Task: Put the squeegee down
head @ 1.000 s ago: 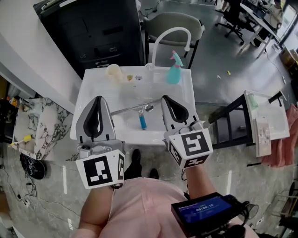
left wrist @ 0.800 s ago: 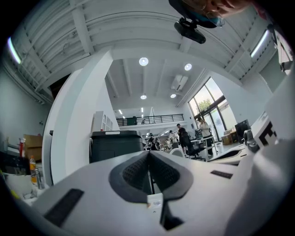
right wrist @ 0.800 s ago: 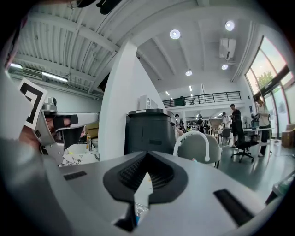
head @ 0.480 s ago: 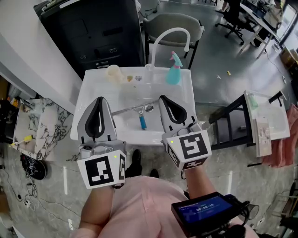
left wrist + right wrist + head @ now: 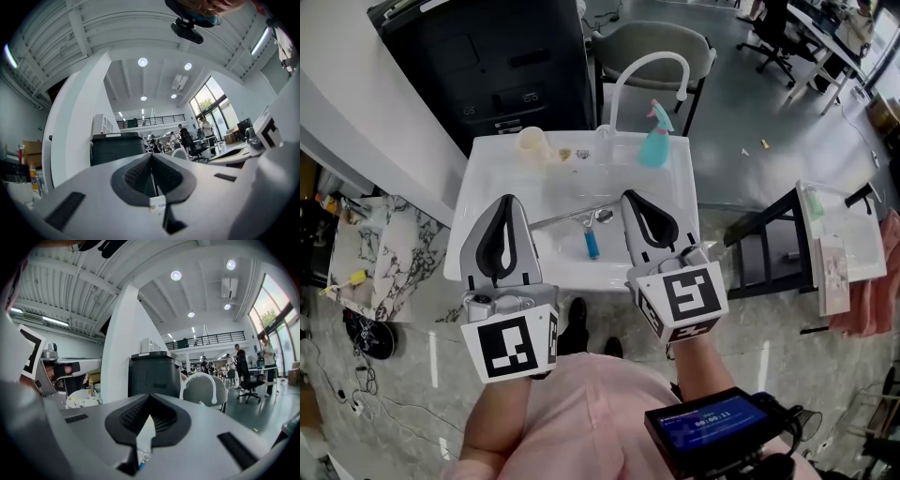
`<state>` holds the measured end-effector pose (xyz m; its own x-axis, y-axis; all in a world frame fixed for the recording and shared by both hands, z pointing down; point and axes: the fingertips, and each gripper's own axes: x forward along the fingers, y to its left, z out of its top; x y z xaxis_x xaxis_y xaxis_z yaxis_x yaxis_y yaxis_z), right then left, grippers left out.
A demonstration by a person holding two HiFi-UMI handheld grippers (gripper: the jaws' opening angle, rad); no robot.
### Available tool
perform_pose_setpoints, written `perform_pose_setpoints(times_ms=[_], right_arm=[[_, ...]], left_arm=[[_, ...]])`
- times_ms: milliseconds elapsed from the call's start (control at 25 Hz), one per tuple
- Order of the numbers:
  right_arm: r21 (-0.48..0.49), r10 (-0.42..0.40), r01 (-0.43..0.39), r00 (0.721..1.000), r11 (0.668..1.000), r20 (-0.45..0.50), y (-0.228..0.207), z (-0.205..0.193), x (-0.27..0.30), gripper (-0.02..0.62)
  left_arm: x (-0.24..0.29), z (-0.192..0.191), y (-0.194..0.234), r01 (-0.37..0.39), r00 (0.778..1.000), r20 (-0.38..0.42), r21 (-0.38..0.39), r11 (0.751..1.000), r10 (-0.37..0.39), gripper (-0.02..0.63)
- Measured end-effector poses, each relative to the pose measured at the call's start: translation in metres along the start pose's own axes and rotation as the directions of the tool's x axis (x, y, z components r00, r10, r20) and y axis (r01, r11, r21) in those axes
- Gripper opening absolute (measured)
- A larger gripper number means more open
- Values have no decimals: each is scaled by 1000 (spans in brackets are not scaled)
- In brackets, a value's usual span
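The squeegee, a metal blade with a short blue handle, lies flat in the white sink, handle toward me. Both grippers hover side by side above the sink's near edge, pointing away from me. In the head view, my left gripper is left of the squeegee and my right gripper is right of it; neither touches it. Both are shut with nothing between the pads. The left gripper and right gripper show pads pressed together in their own views, looking level across the room.
A white arched faucet, a teal spray bottle and a cream cup stand along the sink's back rim. A black cabinet and a chair are behind. A black stand is at the right.
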<state>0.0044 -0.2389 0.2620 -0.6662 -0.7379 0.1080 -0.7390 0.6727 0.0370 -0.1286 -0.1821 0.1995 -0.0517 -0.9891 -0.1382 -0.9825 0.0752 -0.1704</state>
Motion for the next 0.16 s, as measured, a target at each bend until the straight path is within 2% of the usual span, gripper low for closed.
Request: perform_pose_setpoints(times_ms=[160], right_arm=[[4, 1, -1, 1000, 1000, -1, 1, -3, 5, -2]], left_arm=[[3, -5, 2, 3, 1000, -6, -6, 1000, -3, 9]])
